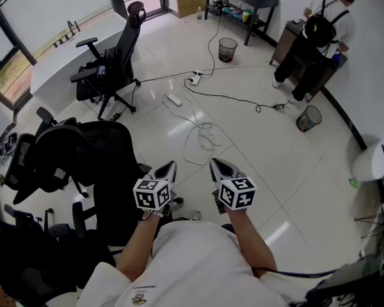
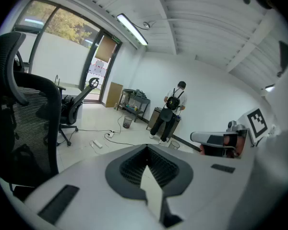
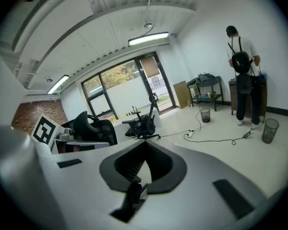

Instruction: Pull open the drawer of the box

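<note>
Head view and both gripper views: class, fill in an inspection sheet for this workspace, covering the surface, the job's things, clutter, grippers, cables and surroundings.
Surface: pale glossy tiled floor; no worktop lies under the grippers.
Job's things: nothing seen; no box or drawer shows in any view.
Clutter: dark bin near the rack; second bin by the far wall; black office chairs at the left.
Grippers: left gripper and right gripper are held side by side, jaws together, nothing between them.
Cables: black cable runs from a power strip; white cable lies in loose loops.
Surroundings: windows at the left; a person stands at the far wall.
</note>
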Tool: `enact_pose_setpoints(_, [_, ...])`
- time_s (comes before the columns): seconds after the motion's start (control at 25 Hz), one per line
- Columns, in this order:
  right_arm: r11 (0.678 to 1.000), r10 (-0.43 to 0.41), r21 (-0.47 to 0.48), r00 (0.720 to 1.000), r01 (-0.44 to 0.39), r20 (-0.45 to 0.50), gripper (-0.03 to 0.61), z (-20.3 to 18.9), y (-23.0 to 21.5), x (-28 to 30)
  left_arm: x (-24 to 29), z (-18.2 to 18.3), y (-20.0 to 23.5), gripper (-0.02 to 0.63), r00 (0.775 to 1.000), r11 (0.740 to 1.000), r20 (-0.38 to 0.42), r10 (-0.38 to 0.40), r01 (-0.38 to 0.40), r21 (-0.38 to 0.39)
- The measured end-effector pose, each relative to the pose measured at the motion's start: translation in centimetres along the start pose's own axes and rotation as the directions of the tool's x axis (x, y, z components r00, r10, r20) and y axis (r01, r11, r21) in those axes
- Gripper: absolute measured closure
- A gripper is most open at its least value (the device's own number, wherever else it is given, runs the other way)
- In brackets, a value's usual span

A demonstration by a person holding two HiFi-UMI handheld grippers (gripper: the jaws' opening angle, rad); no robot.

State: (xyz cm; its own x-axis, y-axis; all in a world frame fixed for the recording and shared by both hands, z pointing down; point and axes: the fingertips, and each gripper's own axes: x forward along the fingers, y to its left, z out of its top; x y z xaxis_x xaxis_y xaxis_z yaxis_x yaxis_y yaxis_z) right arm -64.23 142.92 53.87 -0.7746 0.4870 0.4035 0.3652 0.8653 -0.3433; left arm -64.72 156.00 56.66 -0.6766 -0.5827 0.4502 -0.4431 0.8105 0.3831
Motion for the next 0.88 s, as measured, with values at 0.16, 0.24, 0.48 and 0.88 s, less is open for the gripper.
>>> enact_pose_setpoints(0.16, [1.0,-0.012,-0.004,1.0,0.012,-0.015,0.592,-1.0,0.9,1.5,-0.1,-0.1,2.0,0.612,1.0,1.0,-0.001,-0.009,0.009,-0.006])
enact_pose_setpoints(0.24, [1.0,-0.026,0.006,1.0,0.026,-0.018,0.592,-1.2,0.6,1.5,0.1,-0.1,2.1,0.612,1.0,1.0,-0.006,-0.019,0.019,-0.004])
enact_pose_setpoints(0.48, [0.993,-0.113,0.031,0.994,0.113,-0.006,0.592,-1.6,-2.5,-0.5,2.7,0.0,0.1,0.612,0.996,0.997,-0.025,-0.081,0.081,0.011])
enact_pose_setpoints(0.88, [0.96,-0.26,0.118,0.964,0.253,0.052,0.592,-2.1,-10.6,-9.8,7.3,-1.1,-10.4,0.612,0.977,0.977,-0.071,-0.203,0.207,0.058])
